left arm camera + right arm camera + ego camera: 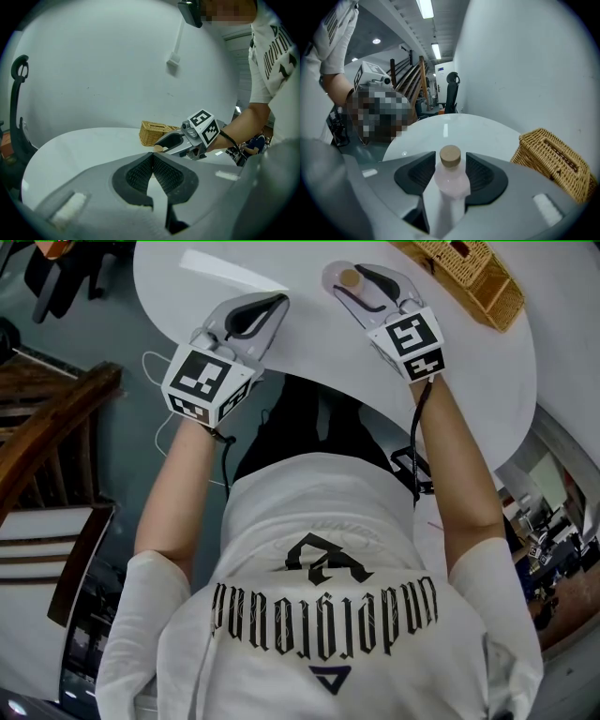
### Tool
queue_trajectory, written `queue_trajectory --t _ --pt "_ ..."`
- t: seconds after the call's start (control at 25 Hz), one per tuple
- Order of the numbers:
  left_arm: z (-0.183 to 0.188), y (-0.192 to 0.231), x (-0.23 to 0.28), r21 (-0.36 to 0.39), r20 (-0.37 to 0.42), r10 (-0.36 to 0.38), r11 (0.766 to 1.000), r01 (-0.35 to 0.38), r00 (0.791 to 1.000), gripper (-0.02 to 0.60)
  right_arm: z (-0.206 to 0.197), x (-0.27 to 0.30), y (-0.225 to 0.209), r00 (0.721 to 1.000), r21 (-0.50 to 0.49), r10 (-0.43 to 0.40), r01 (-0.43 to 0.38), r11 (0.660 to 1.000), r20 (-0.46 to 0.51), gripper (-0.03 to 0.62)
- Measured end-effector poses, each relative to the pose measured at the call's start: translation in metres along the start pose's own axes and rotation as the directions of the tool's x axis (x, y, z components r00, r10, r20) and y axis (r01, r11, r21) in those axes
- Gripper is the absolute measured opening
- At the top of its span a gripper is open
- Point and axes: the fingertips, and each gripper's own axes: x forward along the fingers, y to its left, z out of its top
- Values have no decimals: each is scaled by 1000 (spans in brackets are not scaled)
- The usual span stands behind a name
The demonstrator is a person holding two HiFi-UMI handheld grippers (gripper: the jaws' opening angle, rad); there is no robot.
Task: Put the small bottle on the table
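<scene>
The small bottle point(452, 182) stands upright on the white surface point(459, 129) between the right gripper's point(450, 158) wide-spread jaws. The left gripper point(153, 157) is closed and empty.

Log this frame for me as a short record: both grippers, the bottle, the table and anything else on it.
left gripper: jaws together, nothing between them
right gripper: jaws apart, bottle standing between them
small bottle: upright, pale pink, tan cap; the pads seem clear of it
table: white, rounded edge
wicker basket: on the table, to the right of the right gripper
task state: bottle looks set down; right gripper not yet drawn back
</scene>
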Motion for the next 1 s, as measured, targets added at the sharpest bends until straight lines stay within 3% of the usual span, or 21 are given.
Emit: queue_trajectory --t 0.64,1.0 --pt "1 -48 -19 33 37 53 998 -55 998 5 -16 -53 2 998 5 -48 48 999 37 204" --pt "15 -93 -42 19 96 86 996 -88 992 5 -10 -102 25 996 -24 -51 53 998 78 156"
